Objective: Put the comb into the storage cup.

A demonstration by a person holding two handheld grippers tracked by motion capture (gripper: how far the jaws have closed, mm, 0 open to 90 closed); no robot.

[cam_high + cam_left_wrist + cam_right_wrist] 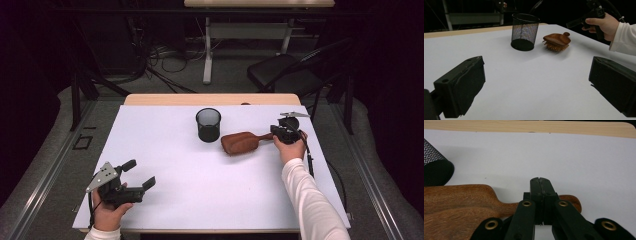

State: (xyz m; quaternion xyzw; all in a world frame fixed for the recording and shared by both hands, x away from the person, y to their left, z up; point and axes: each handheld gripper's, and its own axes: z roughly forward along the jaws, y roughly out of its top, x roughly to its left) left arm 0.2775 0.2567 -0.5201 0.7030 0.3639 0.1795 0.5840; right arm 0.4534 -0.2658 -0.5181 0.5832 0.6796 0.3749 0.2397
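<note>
No text, label, brand, number or sign can be read anywhere in these views.

1. In your right gripper view, the brown wooden brush (pixel 461 207) runs off the left and bottom edges; the black jaws cover part of its handle, so you cannot tell whether they pinch it.
2. The black wire-mesh cup (pixel 435 168) is cut by the left edge.
3. In your left gripper view, the brush's bristles are too small to make out singly.
</note>
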